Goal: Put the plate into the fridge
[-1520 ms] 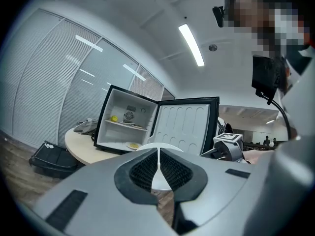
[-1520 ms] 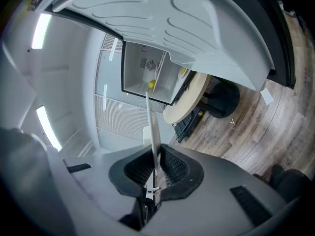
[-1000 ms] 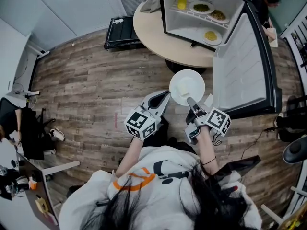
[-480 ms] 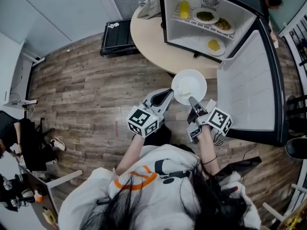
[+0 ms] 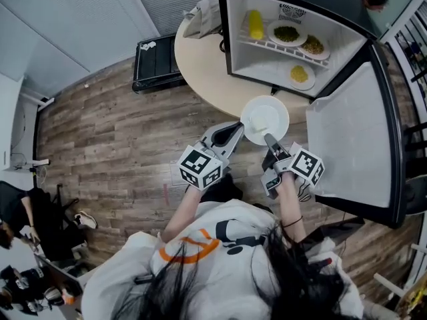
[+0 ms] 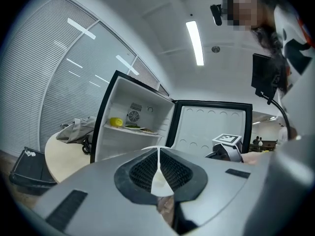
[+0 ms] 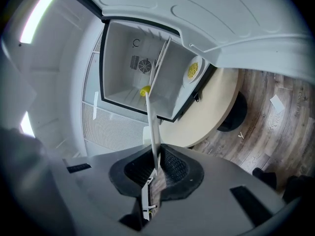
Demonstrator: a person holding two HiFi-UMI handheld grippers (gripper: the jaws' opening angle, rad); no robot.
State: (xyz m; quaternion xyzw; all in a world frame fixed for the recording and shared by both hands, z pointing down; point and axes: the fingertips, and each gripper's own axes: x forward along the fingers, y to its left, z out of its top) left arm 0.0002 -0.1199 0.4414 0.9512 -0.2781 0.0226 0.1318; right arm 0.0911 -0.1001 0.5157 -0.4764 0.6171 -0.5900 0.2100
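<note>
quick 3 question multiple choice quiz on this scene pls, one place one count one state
1. Where does the fridge stand? A floor; B round table; C counter.
2. How many plates of food are inside it? A one; B five; C three.
3. The white plate is: A held by both grippers; B lying on the table; C inside the fridge.

1 B, the tabletop shows under it. 2 C, two up top, one below. 3 A, the left gripper and right gripper each clamp its rim.

White plate (image 5: 265, 119) (level) before open fridge (image 5: 259, 60).
</note>
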